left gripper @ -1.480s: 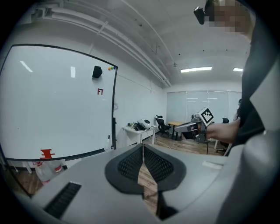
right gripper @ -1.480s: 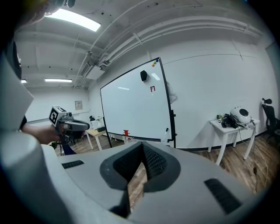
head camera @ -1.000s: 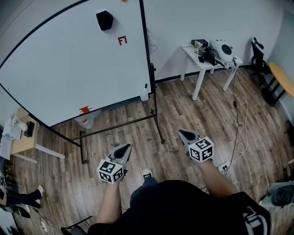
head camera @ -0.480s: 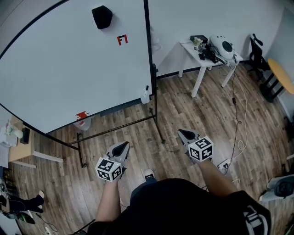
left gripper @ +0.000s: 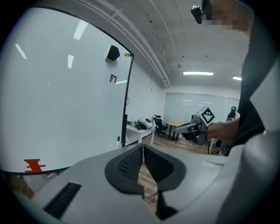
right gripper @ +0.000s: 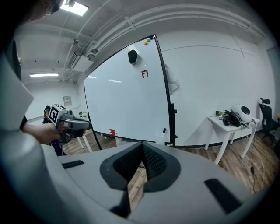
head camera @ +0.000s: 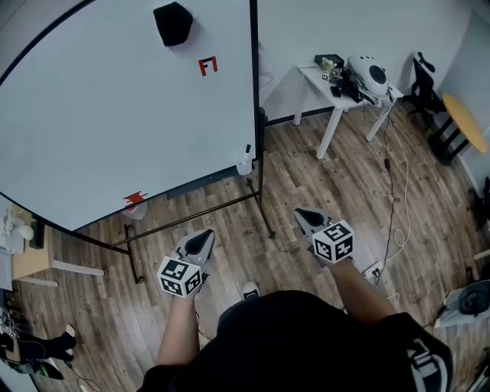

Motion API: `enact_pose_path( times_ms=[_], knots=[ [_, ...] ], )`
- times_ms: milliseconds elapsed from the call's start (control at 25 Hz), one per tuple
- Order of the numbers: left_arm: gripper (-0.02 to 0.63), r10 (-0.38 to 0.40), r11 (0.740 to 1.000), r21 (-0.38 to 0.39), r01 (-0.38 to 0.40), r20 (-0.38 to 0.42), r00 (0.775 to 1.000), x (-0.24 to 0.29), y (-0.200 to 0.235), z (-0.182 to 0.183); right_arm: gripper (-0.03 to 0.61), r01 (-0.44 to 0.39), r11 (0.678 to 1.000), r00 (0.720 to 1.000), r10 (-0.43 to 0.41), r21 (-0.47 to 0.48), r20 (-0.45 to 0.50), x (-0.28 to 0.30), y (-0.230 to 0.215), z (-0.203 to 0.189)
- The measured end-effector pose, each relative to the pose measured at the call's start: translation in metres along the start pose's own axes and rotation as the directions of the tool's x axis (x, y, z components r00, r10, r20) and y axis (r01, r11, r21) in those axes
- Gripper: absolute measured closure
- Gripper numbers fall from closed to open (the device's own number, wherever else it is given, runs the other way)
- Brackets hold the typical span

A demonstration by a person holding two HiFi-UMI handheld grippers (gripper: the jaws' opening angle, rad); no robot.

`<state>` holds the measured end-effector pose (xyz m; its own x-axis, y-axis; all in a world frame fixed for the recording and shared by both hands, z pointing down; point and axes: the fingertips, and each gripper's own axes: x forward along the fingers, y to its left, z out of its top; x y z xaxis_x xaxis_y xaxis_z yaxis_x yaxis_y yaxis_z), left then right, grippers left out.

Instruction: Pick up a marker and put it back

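A marker [head camera: 246, 155] with a dark cap stands at the lower right corner of the big whiteboard [head camera: 115, 115]; it also shows small in the right gripper view as the marker [right gripper: 163, 131]. A black eraser [head camera: 173, 22] sticks high on the board. Both grippers hang over the wooden floor, well short of the board. My left gripper [head camera: 203, 239] is shut and empty, as its own view of the left gripper [left gripper: 142, 147] confirms. My right gripper [head camera: 304, 215] is shut with nothing in it, and the right gripper [right gripper: 142, 146] points toward the board's right edge.
The board's black stand [head camera: 261, 199] has feet on the floor between me and the board. A white table [head camera: 337, 84] with a helmet and gear stands back right, with a cable [head camera: 398, 191] trailing beside it. A small wooden table [head camera: 31, 260] sits far left.
The board and marker have come slightly nearer and lower in the head view. Both grippers edged forward a little and stayed shut.
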<state>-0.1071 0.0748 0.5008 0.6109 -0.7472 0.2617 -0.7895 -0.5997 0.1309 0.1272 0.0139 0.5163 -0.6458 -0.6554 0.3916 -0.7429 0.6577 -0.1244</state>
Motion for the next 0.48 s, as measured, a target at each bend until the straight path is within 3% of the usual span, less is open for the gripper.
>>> enact_pose_path(
  times_ms=[480],
  knots=[
    [0.597, -0.039, 0.999, -0.004, 0.039, 0.001, 0.999, -0.001, 0.06, 0.002, 0.581, 0.021, 1.0, 1.0, -0.021, -0.02, -0.008, 0.051, 0.017, 0.023]
  ],
)
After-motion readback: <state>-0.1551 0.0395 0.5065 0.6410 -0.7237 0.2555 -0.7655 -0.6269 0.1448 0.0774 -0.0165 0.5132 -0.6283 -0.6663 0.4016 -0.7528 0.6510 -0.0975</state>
